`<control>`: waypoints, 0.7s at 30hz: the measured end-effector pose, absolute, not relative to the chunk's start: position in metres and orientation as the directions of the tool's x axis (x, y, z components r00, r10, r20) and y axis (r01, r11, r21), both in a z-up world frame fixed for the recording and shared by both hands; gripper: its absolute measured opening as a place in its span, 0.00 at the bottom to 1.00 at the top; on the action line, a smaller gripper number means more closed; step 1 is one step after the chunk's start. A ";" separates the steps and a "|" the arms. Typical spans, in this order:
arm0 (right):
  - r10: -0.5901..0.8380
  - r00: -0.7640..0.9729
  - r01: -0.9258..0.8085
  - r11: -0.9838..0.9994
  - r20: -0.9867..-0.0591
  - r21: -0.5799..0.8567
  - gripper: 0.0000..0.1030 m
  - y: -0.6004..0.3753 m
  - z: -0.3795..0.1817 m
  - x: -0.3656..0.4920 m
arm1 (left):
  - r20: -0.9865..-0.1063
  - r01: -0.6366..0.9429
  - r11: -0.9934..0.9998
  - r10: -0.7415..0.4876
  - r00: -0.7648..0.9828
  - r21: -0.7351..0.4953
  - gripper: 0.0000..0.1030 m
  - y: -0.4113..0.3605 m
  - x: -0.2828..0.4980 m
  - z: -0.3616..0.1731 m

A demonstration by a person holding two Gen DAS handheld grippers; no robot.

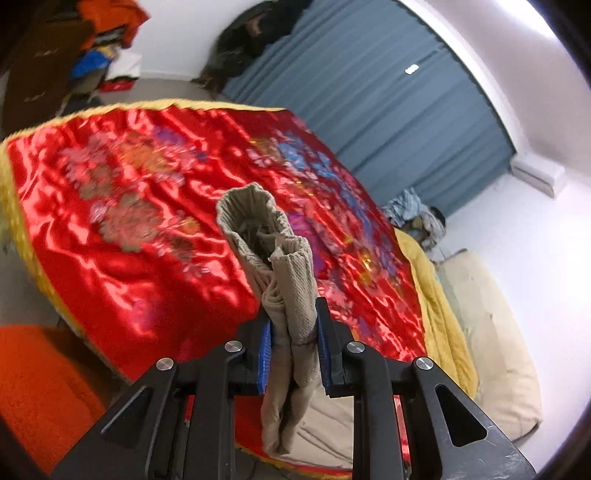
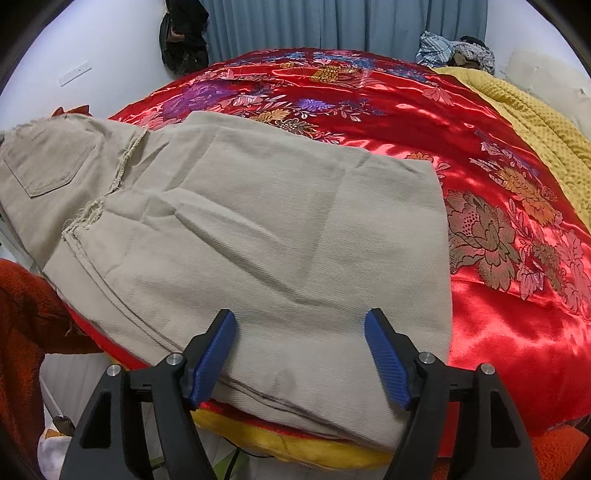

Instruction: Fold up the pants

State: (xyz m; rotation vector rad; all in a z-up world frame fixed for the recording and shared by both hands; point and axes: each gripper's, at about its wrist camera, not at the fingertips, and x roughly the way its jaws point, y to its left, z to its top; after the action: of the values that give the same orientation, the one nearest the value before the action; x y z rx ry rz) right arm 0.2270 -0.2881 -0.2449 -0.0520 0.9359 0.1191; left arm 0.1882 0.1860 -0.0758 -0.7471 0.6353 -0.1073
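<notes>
Beige pants (image 2: 236,229) lie folded on a red satin bedspread (image 2: 498,295), with a back pocket at the far left and a folded edge at the right. My right gripper (image 2: 300,321) is open, its blue fingers (image 2: 212,362) hovering just over the near edge of the pants. In the left wrist view, my left gripper (image 1: 293,314) is shut on a bunched end of the beige pants (image 1: 280,280), which sticks up above the fingers and hangs down below them over the bedspread (image 1: 129,192).
A yellow blanket (image 2: 535,122) lies along the bed's far right. Orange-red fleece (image 2: 26,317) sits at the near left. Blue curtains (image 2: 332,22) and a clothes pile (image 2: 454,48) are behind the bed. A beige cushion (image 1: 495,332) lies beside the bed.
</notes>
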 end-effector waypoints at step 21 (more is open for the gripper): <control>0.009 0.844 0.133 0.965 -0.536 0.226 0.74 -0.370 -0.171 0.180 | -0.605 0.446 0.844 -0.529 0.595 -0.300 0.20 -0.126 0.216 -0.078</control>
State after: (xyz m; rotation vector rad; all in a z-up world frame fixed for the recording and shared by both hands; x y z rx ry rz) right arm 0.1802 -0.3704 -0.1711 0.2601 0.5637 -0.0661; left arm 0.2158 -0.1259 -0.0783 -0.1211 0.7422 -0.5679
